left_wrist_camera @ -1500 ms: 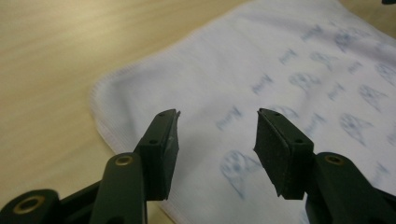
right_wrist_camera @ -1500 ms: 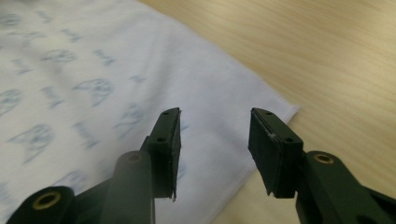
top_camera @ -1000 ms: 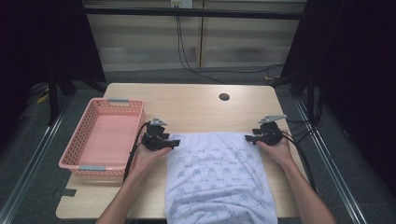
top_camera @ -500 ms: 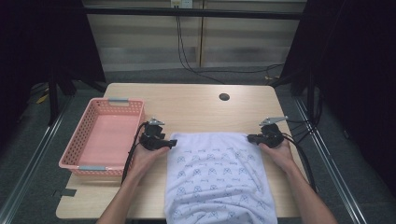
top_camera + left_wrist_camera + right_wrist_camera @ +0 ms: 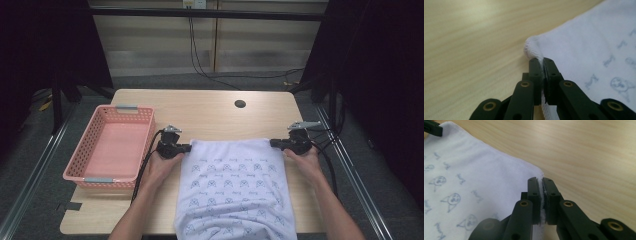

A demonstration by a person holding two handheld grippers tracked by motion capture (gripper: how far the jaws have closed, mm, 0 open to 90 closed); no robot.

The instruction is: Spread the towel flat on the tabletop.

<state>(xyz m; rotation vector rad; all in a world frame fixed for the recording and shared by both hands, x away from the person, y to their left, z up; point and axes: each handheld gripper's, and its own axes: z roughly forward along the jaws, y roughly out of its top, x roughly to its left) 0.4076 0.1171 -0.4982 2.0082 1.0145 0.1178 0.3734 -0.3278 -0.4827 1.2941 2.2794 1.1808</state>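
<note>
A white cloth (image 5: 232,185) printed with small blue figures lies flat on the wooden table (image 5: 210,115), and its near end hangs over the front edge. My left gripper (image 5: 189,147) is at the cloth's far left corner. In the left gripper view its jaws (image 5: 542,62) have just closed and pinch the stitched hem of the cloth (image 5: 586,42). My right gripper (image 5: 273,143) is at the far right corner, shut on the hem (image 5: 540,181) of the cloth (image 5: 474,170). The left gripper's tip (image 5: 432,128) shows at the opposite corner.
A pink plastic basket (image 5: 80,165) stands empty at the table's left side, close to my left hand. A round cable hole (image 5: 240,104) sits in the far part of the tabletop. Bare wood lies beyond the cloth's far edge.
Both grippers have closed on the cloth's far corners, the right one first and the left one after it. The cloth's far edge now runs straight between them. The hands have barely shifted.
</note>
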